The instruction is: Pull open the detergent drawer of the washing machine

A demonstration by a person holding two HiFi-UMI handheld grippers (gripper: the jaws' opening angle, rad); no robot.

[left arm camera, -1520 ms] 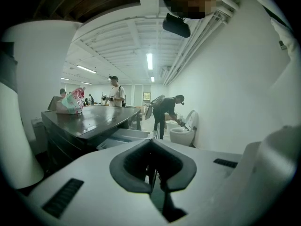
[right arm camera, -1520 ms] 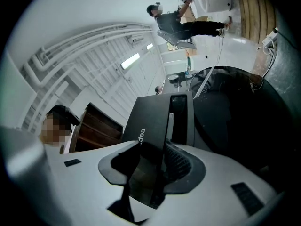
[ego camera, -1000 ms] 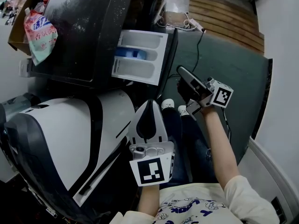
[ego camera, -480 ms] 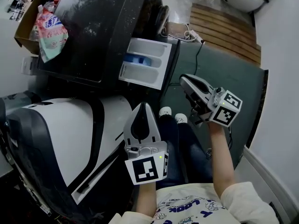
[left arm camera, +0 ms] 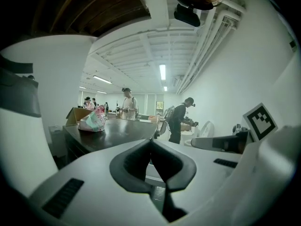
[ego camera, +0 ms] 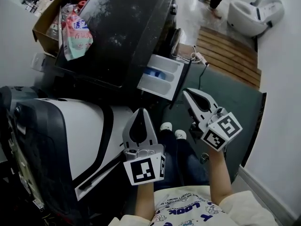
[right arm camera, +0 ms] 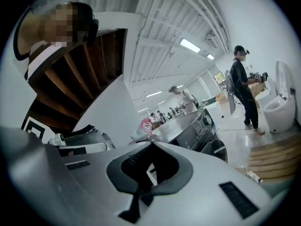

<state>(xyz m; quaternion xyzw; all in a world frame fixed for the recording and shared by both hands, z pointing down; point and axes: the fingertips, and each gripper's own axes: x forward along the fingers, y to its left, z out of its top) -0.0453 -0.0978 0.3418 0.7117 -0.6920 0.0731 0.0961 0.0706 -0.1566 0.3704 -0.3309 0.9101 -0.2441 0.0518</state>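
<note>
White detergent drawer [ego camera: 164, 81] was out, ahead of both fingers | left gripper [ego camera: 140, 112], right gripper [ego camera: 187, 92] fingers pinched shut, empty, right just closed | pull looked done, nothing next

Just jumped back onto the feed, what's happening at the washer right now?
A person faces the dark washing machine with a hand-held gripper in each hand. The detergent drawer is already pulled out, its compartments showing. Neither gripper touches it. The left hand-held gripper is shut and empty, close to the person's body. The right hand-held gripper, whose jaws have just closed on nothing, is held short of the drawer.
</note>
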